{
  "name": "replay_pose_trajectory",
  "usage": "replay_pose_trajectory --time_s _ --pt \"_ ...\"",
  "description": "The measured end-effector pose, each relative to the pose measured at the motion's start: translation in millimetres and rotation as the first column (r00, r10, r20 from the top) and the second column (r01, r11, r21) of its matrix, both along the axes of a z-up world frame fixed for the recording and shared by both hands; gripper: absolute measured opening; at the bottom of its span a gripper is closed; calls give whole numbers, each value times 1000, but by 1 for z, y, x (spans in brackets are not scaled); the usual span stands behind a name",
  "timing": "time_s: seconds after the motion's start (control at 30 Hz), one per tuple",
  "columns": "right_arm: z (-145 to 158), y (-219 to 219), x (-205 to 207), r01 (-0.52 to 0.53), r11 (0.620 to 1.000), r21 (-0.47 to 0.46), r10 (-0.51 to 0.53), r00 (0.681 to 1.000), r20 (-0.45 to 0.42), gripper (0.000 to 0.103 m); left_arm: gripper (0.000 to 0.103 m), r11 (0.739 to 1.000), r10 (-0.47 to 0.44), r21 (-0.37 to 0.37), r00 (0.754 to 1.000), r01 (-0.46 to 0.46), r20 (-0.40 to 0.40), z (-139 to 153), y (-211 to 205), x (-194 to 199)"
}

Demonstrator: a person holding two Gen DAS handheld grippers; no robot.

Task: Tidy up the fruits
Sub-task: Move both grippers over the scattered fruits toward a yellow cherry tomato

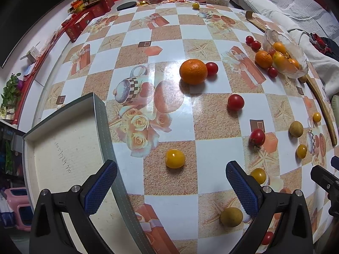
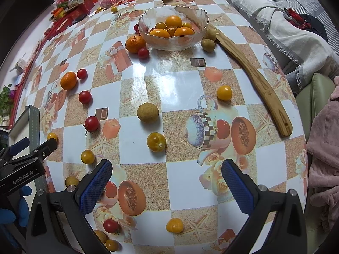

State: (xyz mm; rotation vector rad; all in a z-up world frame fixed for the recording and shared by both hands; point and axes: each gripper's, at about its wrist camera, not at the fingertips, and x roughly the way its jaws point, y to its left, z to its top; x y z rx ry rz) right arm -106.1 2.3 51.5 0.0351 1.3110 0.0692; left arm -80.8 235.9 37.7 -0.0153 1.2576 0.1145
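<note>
My left gripper [image 1: 171, 182] is open and empty, hovering just behind a yellow tomato [image 1: 175, 158]. An empty shallow box [image 1: 63, 146] lies under its left finger. An orange [image 1: 193, 71], red tomatoes [image 1: 235, 102] and a tan longan [image 1: 231, 217] are scattered around. My right gripper [image 2: 167, 180] is open and empty, above the table behind a yellow tomato [image 2: 156, 141] and a longan [image 2: 147, 113]. A glass bowl [image 2: 146, 18] holding oranges and yellow tomatoes sits at the far centre; it also shows in the left wrist view [image 1: 296, 50].
A long wooden spatula [image 2: 254, 78] lies right of the bowl. Snack bags and red boxes [image 1: 89, 19] crowd the far table end. A sofa with blankets [image 2: 286, 31] runs along the right edge. The left gripper body [image 2: 23, 160] shows at the right view's left edge.
</note>
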Motion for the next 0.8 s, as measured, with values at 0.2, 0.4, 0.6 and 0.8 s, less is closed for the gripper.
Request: replay_pose_trajectory --time_s 0.2,0.4,0.6,0.8 --pt "-1 -2 0 3 1000 6 -3 1000 -2 103 103 1000 9 -1 1000 -9 -2 -3 4 0" --pt "-6 -3 2 6 1000 11 -6 1000 -8 103 103 1000 -14 19 1000 14 -1 -7 4 3" --pt "-14 -4 8 14 1000 8 -14 1000 -15 103 103 999 -24 29 1000 24 -10 -17 2 10" --pt "-24 0 17 7 1000 12 -6 1000 -20 103 103 999 -35 31 999 35 -17 -23 0 13"
